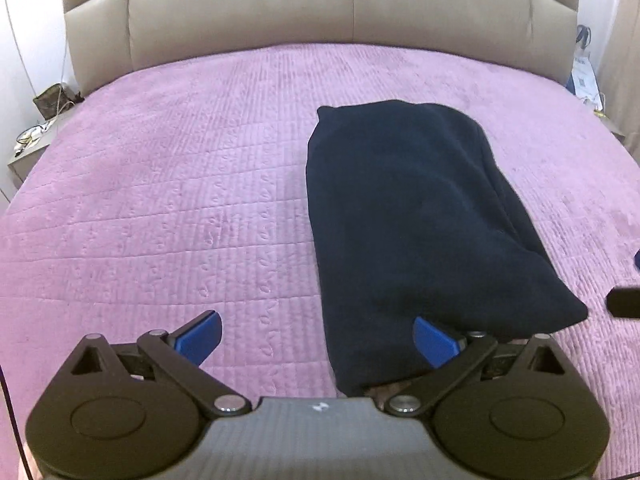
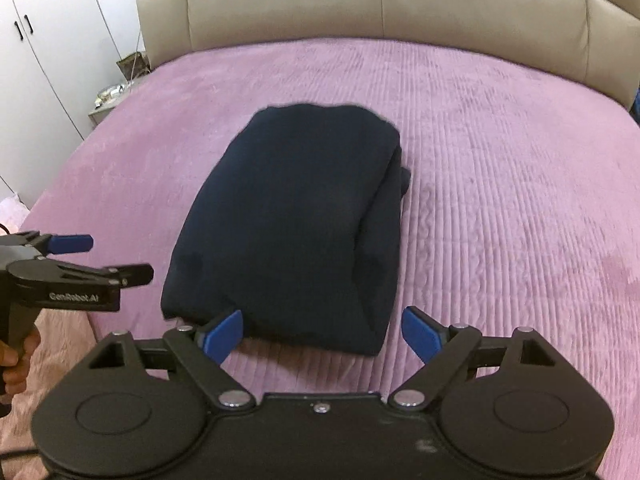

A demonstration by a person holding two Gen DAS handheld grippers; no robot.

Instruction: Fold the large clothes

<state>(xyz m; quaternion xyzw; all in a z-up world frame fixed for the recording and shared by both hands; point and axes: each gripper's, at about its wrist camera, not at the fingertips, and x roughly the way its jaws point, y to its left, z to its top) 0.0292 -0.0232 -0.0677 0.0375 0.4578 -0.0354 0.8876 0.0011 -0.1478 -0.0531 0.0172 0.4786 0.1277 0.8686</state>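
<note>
Here, a dark navy garment [image 2: 288, 220] folded into a thick bundle, lying flat on the pink quilted bedspread [image 2: 500, 200], well short of the beige padded headboard [image 2: 380, 4]. Left gripper [image 1: 318, 338] spread wide, empty, above the bundle's near edge. Right gripper [image 2: 322, 330] likewise spread wide, pinching nothing, over the near edge.

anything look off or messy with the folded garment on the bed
Mostly tidy: the dark navy garment lies as a compact folded bundle on the pink bedspread. Only oddity: at its right side an under-layer pokes out past the top fold, so that edge isn't flush.
</note>
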